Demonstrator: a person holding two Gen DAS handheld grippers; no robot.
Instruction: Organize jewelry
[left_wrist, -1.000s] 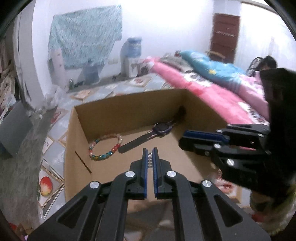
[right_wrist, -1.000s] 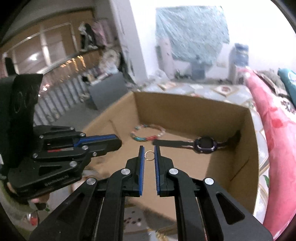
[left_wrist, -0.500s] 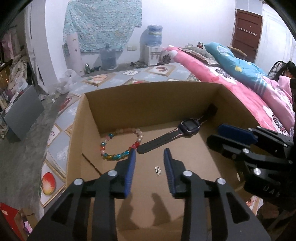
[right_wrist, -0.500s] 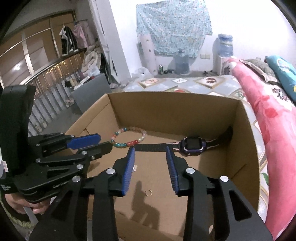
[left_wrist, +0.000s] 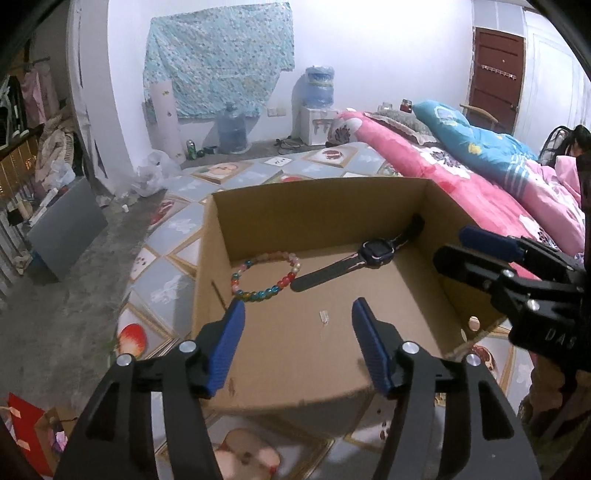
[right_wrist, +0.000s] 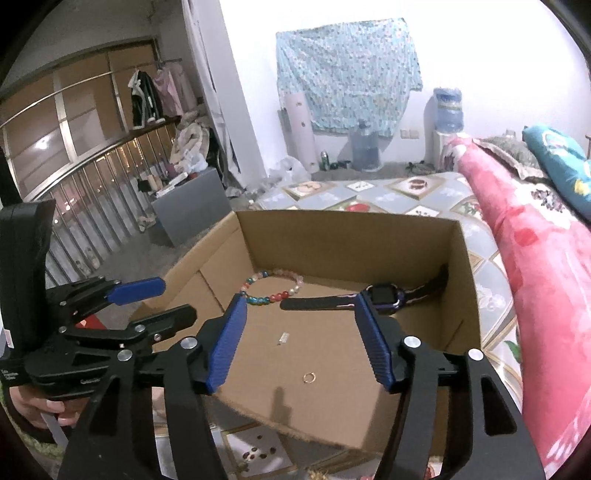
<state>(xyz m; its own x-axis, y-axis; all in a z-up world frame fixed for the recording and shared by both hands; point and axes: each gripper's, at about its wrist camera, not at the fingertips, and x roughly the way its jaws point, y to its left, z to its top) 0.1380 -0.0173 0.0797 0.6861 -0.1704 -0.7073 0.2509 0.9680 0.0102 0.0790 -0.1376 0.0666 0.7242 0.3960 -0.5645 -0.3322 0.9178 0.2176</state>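
Observation:
An open cardboard box (left_wrist: 317, 195) (right_wrist: 347, 229) holds the jewelry. A multicoloured bead bracelet (left_wrist: 264, 277) (right_wrist: 273, 288) and a dark wristwatch (left_wrist: 369, 254) (right_wrist: 380, 297) lie at its back. A small silver clip (left_wrist: 324, 316) (right_wrist: 282, 338) lies mid-floor. A small gold ring (right_wrist: 308, 377) lies nearer the front. My left gripper (left_wrist: 297, 314) is open and empty above the box front. My right gripper (right_wrist: 299, 314) is open and empty too. Each gripper also shows in the other's view, the right one (left_wrist: 517, 266) and the left one (right_wrist: 122, 306).
The box sits on a floor mat with fruit-print tiles (left_wrist: 166, 288). A pink-covered bed (left_wrist: 461, 173) runs along the right. A grey board (left_wrist: 62, 225) leans at the left, and water bottles (left_wrist: 232, 129) stand by the far wall.
Both grippers opened and let go: the silver clip dropped from the left, the gold ring from the right. Both pieces now lie on the box floor, and both grippers pulled back and up.

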